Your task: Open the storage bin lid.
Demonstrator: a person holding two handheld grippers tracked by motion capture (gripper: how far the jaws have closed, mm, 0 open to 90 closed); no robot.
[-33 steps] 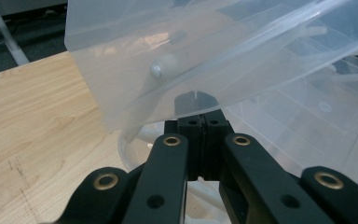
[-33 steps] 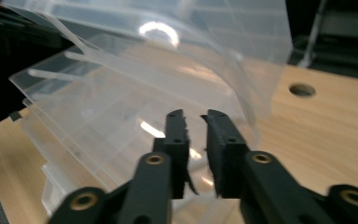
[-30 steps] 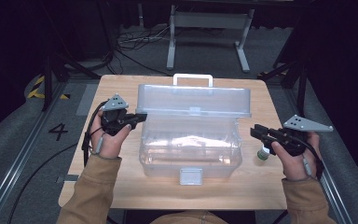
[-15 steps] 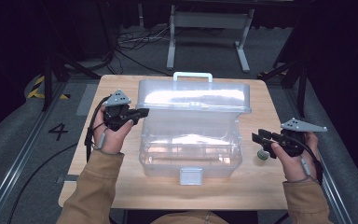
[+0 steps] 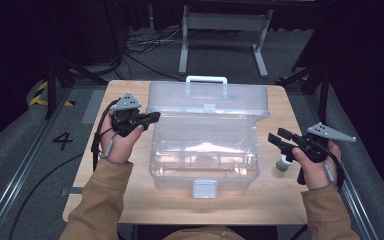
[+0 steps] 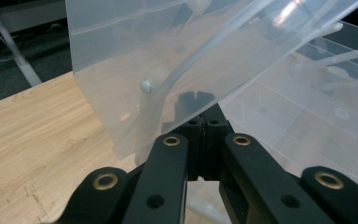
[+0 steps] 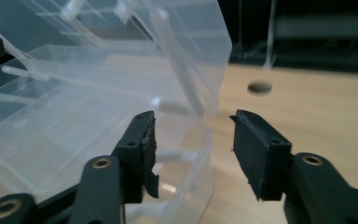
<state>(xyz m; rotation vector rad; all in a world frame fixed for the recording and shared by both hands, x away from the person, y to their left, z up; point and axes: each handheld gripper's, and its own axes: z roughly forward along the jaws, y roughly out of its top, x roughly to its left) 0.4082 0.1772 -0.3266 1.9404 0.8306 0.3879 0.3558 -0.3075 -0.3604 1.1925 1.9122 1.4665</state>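
A clear plastic box [image 5: 205, 155] stands mid-table with its lid [image 5: 207, 102] raised and its white handle [image 5: 206, 79] at the back. My left gripper [image 5: 152, 117] is shut, its tips against the lid's left edge. In the left gripper view the closed tips [image 6: 204, 114] show through the translucent lid [image 6: 168, 56], so they lie behind it rather than pinching it. My right gripper [image 5: 277, 136] hovers off the box's right side. Its jaws have just been opening and stand open [image 7: 193, 140] with nothing between them, the box's corner [image 7: 74, 116] just ahead.
A small white bottle with a green band [image 5: 282, 164] stands on the wooden table [image 5: 130, 200] under my right gripper. The box's latch [image 5: 204, 188] faces the front edge. A round hole [image 7: 259, 87] marks the tabletop. A metal stand [image 5: 225, 22] sits on the floor beyond.
The lid has tilted up a little further. My right gripper's jaws have spread apart. Both hands have stayed about where they were.
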